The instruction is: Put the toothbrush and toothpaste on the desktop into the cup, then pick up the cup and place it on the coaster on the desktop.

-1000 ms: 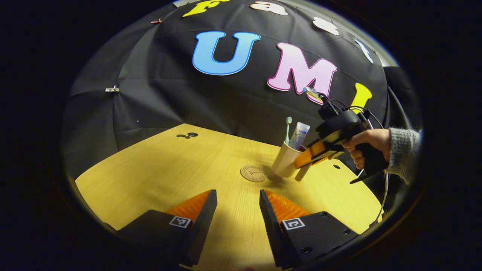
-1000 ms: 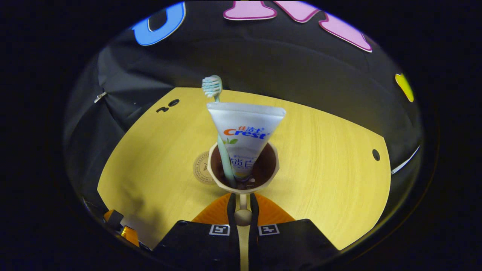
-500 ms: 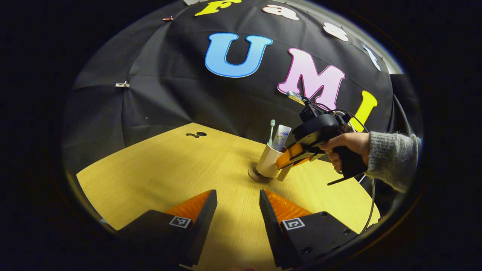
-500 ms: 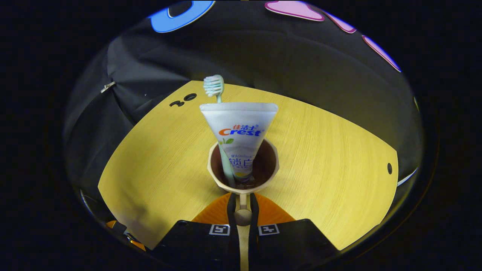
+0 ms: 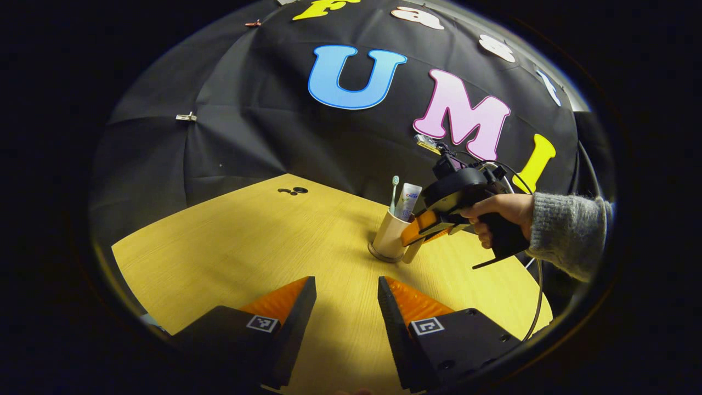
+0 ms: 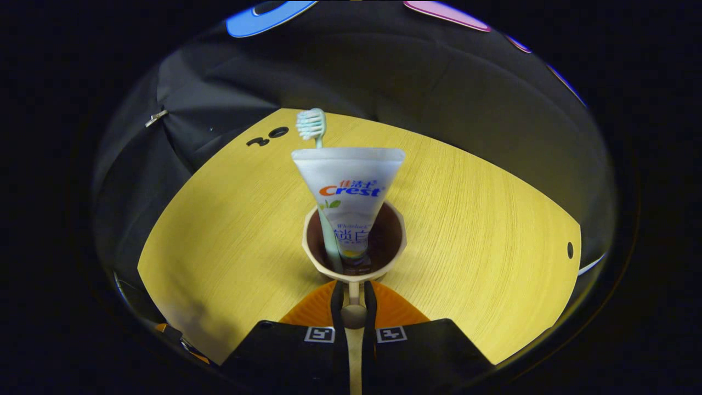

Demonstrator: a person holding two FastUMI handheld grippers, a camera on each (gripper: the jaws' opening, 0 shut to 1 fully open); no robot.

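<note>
beige handle of the cup sits pinched between both fingers of the right gripper, which are pressed in on it from either side, the cup's mouth just ahead of the tips. inside the cup stand the toothpaste, wide end up, and the toothbrush, bristles up, leaning at its left. in the left gripper view the cup's base rests on the coaster, a thin dark rim showing beneath it on the yellow wooden desktop. a hand in a grey sleeve holds the right gripper. the left gripper hovers well apart from the cup, fingers spread, nothing between them.
</note>
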